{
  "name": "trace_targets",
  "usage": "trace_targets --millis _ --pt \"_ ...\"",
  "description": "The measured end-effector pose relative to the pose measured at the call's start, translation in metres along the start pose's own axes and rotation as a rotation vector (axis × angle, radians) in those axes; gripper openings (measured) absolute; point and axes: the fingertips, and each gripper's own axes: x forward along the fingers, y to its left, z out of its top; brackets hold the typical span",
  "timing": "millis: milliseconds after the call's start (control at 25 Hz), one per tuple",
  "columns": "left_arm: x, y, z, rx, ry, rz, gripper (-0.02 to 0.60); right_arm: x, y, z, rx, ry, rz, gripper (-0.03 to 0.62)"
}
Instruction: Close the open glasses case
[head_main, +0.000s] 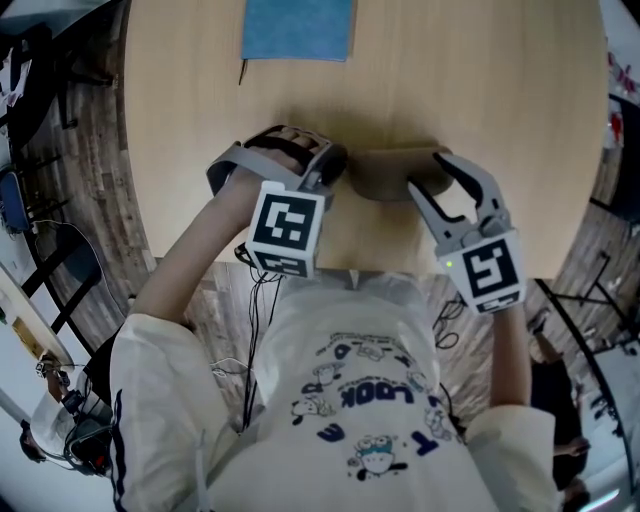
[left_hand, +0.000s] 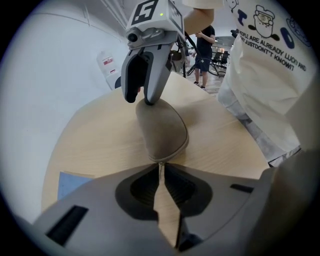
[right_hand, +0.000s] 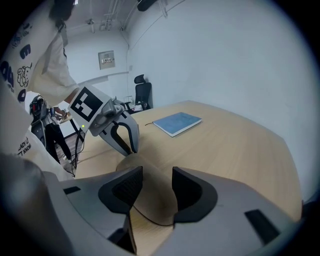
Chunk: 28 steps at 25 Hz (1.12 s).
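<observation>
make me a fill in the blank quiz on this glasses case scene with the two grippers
1. The notebook on the table is ___ in colour.
2. The left gripper is ___ on the zipper pull at one end of the glasses case.
3. The right gripper has its jaws ___, with the case's other end between them.
Missing words: blue; shut; apart.

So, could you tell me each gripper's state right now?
Left gripper: shut on the zipper pull.
Right gripper: open, glasses case between its jaws.
</observation>
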Motion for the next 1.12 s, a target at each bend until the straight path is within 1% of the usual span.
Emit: trace_targets --millis 120,240,320,400,440,560,640,800,880,1000,1120 --pt "0.003 -0.004 -0.003 -0.039 -0.040 -0.012 0.028 0.003 -0.001 0.001 -0.023 0.003 0.025 0.178" --pt "0.005 -0.004 -0.004 -0.034 -0.059 0.001 0.021 0.005 0.000 0.000 -0.064 0.010 0.061 0.178" --pt "0.004 -0.003 -0.009 -0.026 -0.071 0.015 0.005 0.010 0.000 0.001 -0.088 0.031 0.108 0.192" --pt "0.003 -0.004 -0.014 -0.034 -0.083 0.019 0.002 0.014 0.003 0.001 -0.107 0.070 0.172 0.237" --pt "0.003 -0.004 -0.015 -0.045 -0.087 0.017 0.002 0.015 0.006 0.000 -0.120 0.093 0.205 0.247" --pt "0.004 -0.002 -0.015 -0.079 -0.088 0.029 0.002 0.018 0.013 -0.006 -0.180 0.157 0.273 0.250" --pt "0.004 0.000 -0.014 -0.085 -0.083 0.040 0.000 0.020 0.016 -0.009 -0.206 0.168 0.285 0.250" --pt "0.001 -0.001 -0.018 -0.100 -0.075 0.032 0.000 0.023 0.018 -0.005 -0.177 0.153 0.281 0.250" --pt "0.002 -0.001 -0.022 -0.095 -0.063 0.029 0.000 0.027 0.017 -0.004 -0.161 0.150 0.277 0.252" --pt "0.000 -0.008 -0.019 -0.091 -0.056 -0.003 -0.002 0.028 0.013 -0.002 -0.139 0.164 0.284 0.252" --pt "-0.004 -0.025 -0.006 -0.133 -0.072 -0.028 -0.002 0.023 0.013 -0.001 -0.138 0.158 0.289 0.252"
